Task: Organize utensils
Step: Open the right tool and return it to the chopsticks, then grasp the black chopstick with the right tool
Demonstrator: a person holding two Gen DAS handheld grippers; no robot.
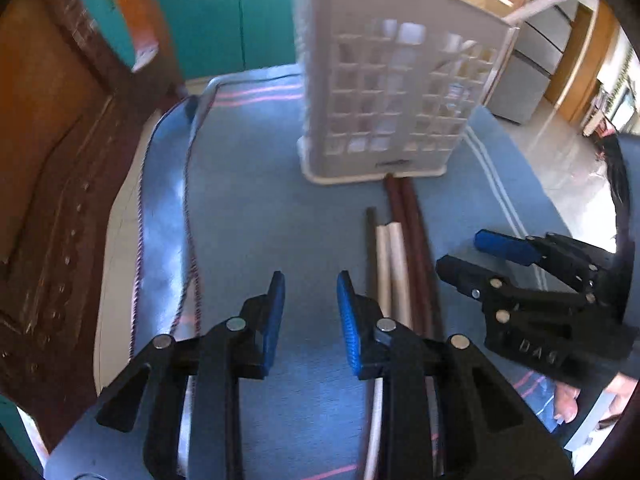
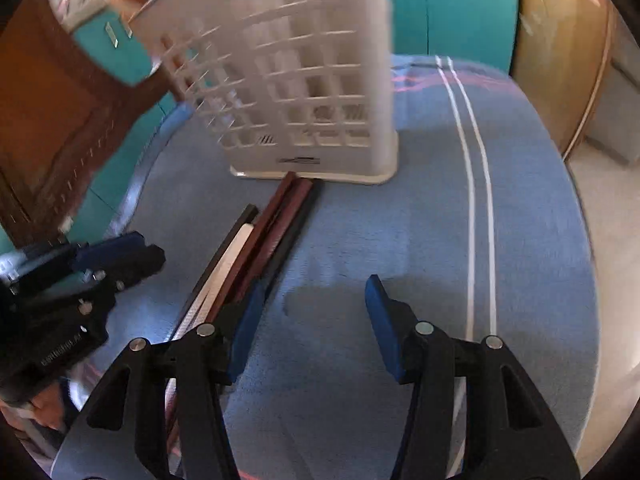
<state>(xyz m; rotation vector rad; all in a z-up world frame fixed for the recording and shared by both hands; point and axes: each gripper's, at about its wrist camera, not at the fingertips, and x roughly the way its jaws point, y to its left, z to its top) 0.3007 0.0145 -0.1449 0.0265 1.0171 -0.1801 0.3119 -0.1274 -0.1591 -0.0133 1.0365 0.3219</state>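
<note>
The desk (image 1: 248, 216) under its blue cloth fills both views; at twelve o'clock on it stands the white lattice holder (image 1: 384, 100), upright, its base touching the far ends of the utensils; the utensils (image 1: 400, 248), a bundle of long dark, maroon and pale sticks that look like chopsticks, lie flat running from six toward twelve o'clock, between the two tools; the left gripper (image 1: 310, 300) hangs just at nine o'clock of the bundle, fingers released with only cloth between them; the right gripper (image 2: 316, 312) sits at three o'clock of it, fingers parted wider and grasping nothing, its left finger just beside the outermost stick; the step in hand looks like the approach to a first pick; next, I judge, one gripper must shift sideways over a stick, straddle it and clench, then carry it up into the holder
</note>
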